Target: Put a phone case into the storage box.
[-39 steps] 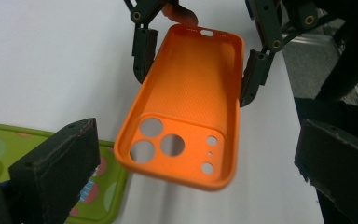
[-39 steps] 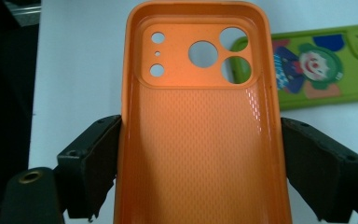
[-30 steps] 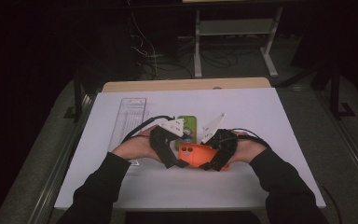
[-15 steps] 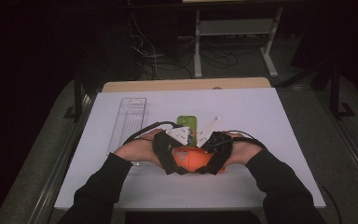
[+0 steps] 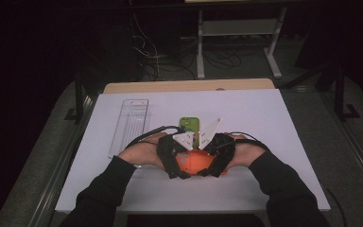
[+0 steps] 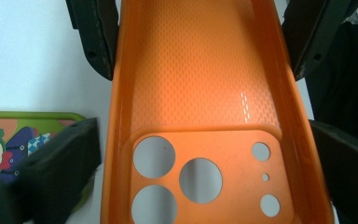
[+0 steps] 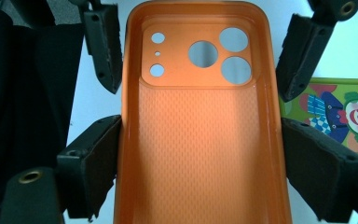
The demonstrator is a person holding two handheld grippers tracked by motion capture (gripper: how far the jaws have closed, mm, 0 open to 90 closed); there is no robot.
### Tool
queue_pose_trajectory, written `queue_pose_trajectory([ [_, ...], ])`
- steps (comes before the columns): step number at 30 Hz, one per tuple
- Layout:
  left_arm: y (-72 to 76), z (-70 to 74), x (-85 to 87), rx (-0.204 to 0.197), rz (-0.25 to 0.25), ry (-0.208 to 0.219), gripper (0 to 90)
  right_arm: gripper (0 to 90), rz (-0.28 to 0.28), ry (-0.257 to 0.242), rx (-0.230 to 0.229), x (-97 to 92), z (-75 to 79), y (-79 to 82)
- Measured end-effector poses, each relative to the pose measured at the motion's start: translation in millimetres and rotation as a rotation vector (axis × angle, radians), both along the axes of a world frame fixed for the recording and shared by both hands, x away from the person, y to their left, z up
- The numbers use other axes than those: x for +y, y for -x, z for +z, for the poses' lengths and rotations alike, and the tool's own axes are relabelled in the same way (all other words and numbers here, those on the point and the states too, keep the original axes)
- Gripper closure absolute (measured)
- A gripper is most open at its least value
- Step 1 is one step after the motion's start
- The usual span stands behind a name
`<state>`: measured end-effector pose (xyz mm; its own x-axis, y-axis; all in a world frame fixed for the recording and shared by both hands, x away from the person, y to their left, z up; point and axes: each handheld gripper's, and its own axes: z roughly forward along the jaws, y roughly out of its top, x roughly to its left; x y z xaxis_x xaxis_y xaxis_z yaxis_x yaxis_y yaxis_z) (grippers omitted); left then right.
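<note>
Orange phone case [image 5: 199, 163] sits open side up near the middle of the white table top [image 5: 283, 142], toward the front edge, lengthwise between both grippers. Left gripper [image 5: 182, 165] straddles the camera-cutout end; in the left gripper view the case [image 6: 200, 116] runs up between its jaws and the pads sit at both long side walls. Its jaws have just been closing a little, with the case between them; looks like contact, though how hard they press cannot be told. Right gripper [image 5: 212, 165] takes the other end: in the right gripper view the case [image 7: 200, 121] is clamped across its width, pads [image 7: 93, 163] flush on both side walls, jaws wide but loaded. Phone with clown print [image 5: 189, 126] lies flat just behind the case toward the far edge; its green edge shows beside the jaws in both gripper views [image 7: 349, 114] [image 6: 9, 144]. Clear plastic tray [image 5: 130, 125] lies toward the left edge, well apart. Judgement: step is getting a two-ended hold on the soft case, likely for fitting it to the phone. Do it well by squeezing evenly on the walls without bowing them, keeping the case level, both ends moving together, and camera holes matched to the phone's lens end.
</note>
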<state>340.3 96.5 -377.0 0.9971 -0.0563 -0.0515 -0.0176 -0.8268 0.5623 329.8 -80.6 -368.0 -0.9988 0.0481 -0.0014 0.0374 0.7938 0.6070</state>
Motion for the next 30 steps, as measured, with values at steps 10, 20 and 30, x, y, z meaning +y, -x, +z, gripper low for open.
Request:
queue_pose_trajectory([
  [10, 0.1, 0.1, -0.2, 0.010, -0.023, -0.005, 13.7, 15.1, 0.005, 0.012, -0.013, -0.2, -0.1, -1.0],
  [20, -3.0, -0.2, 0.1, 0.058, -0.007, 0.008, 15.5, 14.3, -0.006, -0.004, 0.013, -0.7, -1.6, -0.4],
  [30, -5.2, 0.5, 2.2, 0.054, 0.007, -0.005, 15.7, 2.9, -0.047, -0.064, 0.004, -11.1, 4.9, -4.9],
])
